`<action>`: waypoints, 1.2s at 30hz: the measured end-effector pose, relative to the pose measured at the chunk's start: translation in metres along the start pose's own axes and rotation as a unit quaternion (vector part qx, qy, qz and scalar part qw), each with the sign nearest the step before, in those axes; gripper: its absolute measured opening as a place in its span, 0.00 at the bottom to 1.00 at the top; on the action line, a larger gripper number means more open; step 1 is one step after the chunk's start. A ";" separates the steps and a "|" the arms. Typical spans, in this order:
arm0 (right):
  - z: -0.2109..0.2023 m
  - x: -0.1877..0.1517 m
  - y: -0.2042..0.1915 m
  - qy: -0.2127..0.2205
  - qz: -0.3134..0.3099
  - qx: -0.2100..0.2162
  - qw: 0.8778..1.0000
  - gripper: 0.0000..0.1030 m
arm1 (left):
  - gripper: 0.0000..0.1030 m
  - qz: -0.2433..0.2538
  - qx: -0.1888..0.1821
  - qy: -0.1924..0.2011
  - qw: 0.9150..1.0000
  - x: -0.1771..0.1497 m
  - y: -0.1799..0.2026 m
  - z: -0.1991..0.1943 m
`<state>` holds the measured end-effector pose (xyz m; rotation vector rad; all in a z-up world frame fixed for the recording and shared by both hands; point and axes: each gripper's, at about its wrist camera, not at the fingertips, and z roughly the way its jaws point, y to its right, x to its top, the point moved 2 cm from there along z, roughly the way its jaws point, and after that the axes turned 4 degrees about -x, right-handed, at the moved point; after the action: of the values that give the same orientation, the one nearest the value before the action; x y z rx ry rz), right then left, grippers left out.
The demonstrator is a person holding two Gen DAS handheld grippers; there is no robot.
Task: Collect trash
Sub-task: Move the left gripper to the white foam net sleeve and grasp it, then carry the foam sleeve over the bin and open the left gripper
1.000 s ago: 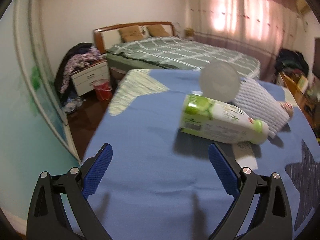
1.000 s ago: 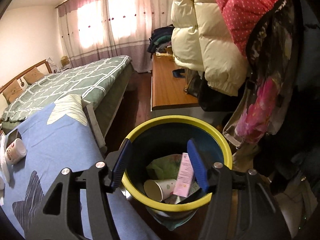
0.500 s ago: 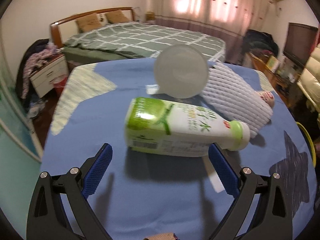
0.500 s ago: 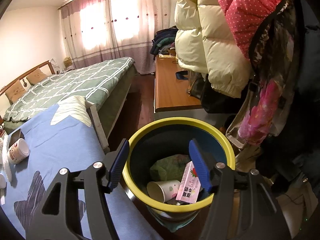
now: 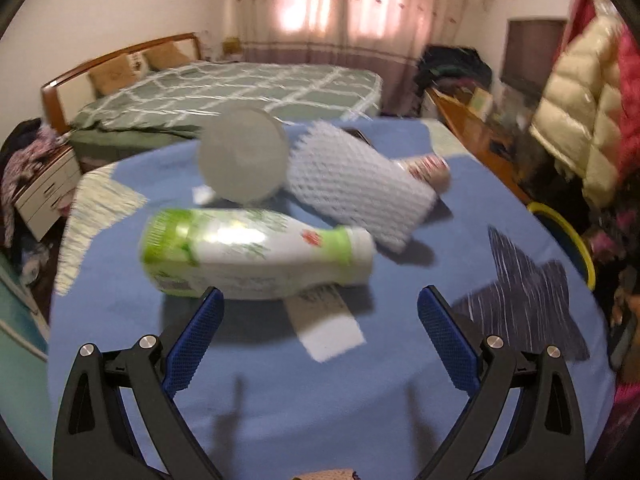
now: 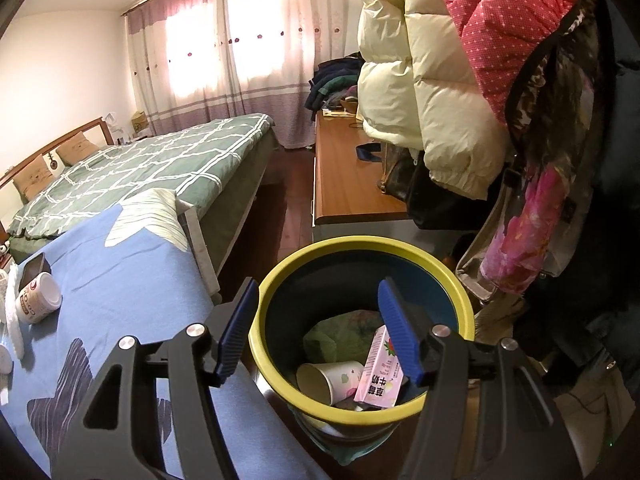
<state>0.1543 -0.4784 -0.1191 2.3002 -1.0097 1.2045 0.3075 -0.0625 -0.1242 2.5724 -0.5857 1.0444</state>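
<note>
Closing in on the green-and-white bottle, now larger and nearer than a second ago, left tongs spread wide and empty just short of it on the blue bedspread. Lingering above the yellow-rimmed bin with right tongs apart and empty, pink carton now lying inside beside a paper cup. Likely lining up the bottle next.

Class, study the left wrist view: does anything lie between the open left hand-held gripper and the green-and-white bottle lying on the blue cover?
Nothing visible does. The left hand-held gripper is open, and the bottle lies on its side just ahead. The foam net sleeve and clear cup sit behind it.
</note>
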 end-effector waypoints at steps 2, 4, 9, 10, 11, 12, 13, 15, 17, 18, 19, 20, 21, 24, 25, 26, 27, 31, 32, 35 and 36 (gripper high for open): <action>0.000 0.000 0.000 0.000 0.000 0.002 1.000 0.57 | 0.93 -0.027 0.001 0.000 1.000 0.007 -0.008 -0.004; -0.001 0.000 -0.001 0.001 -0.001 0.003 1.000 0.57 | 0.93 -0.034 0.007 -0.006 0.999 0.011 -0.009 -0.003; -0.001 0.000 -0.002 -0.001 0.000 0.003 1.000 0.58 | 0.93 -0.017 0.027 -0.014 0.999 0.025 0.025 0.006; -0.001 0.000 -0.002 0.000 -0.001 0.003 1.000 0.58 | 0.93 -0.019 0.021 -0.016 0.999 0.030 0.031 0.011; -0.001 0.000 -0.002 0.000 -0.001 0.003 1.000 0.58 | 0.93 -0.023 0.022 -0.020 0.999 0.034 0.037 0.014; -0.001 0.000 -0.002 0.001 -0.001 0.004 1.000 0.58 | 0.93 -0.031 0.027 -0.027 0.999 0.041 0.042 0.022; -0.001 0.000 -0.002 0.001 -0.002 0.004 1.000 0.58 | 0.93 -0.042 0.029 -0.033 0.998 0.047 0.045 0.030; 0.000 0.000 -0.003 0.001 -0.003 0.005 1.000 0.58 | 0.93 -0.071 0.031 -0.042 0.996 0.062 0.046 0.044; 0.001 0.000 -0.003 0.000 -0.003 0.007 1.000 0.58 | 0.93 -0.097 0.031 -0.053 0.993 0.074 0.045 0.059; 0.001 0.000 -0.003 -0.001 -0.003 0.008 1.000 0.59 | 0.93 -0.110 0.025 -0.059 0.992 0.080 0.044 0.066; 0.001 0.000 -0.003 -0.001 -0.003 0.010 1.000 0.59 | 0.93 -0.118 0.022 -0.065 0.991 0.083 0.043 0.074; 0.002 0.000 -0.004 -0.002 -0.004 0.011 1.000 0.59 | 0.93 -0.130 0.021 -0.072 0.989 0.086 0.041 0.082; 0.002 0.000 -0.004 -0.002 -0.004 0.012 1.000 0.59 | 0.93 -0.146 0.023 -0.080 0.986 0.090 0.036 0.090; 0.002 -0.001 -0.004 -0.001 -0.005 0.016 1.000 0.59 | 0.93 -0.182 0.036 -0.092 0.978 0.099 0.022 0.111; 0.002 -0.001 -0.004 -0.001 -0.005 0.017 1.000 0.60 | 0.93 -0.186 0.045 -0.093 0.977 0.101 0.019 0.116; 0.002 -0.001 -0.005 -0.001 -0.006 0.018 1.000 0.60 | 0.93 -0.191 0.060 -0.093 0.975 0.103 0.015 0.121; 0.002 -0.001 -0.005 -0.001 -0.006 0.019 1.000 0.60 | 0.93 -0.198 0.067 -0.094 0.973 0.103 0.012 0.126; 0.002 0.000 -0.005 -0.003 -0.006 0.023 1.000 0.60 | 0.87 -0.215 0.083 -0.102 0.968 0.104 0.007 0.139; 0.003 0.000 -0.005 -0.003 -0.005 0.025 1.000 0.60 | 0.83 -0.213 0.088 -0.101 0.968 0.105 0.008 0.141; 0.003 0.000 -0.005 -0.003 -0.005 0.026 1.000 0.60 | 0.65 -0.215 0.079 -0.105 0.968 0.106 0.008 0.144; 0.003 0.000 -0.005 -0.003 -0.005 0.028 1.000 0.60 | 0.56 -0.219 0.068 -0.112 0.967 0.106 0.009 0.148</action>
<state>0.1591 -0.4768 -0.1206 2.3503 -0.9759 1.2378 0.4594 -0.1593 -0.1493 2.7758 0.0205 0.6704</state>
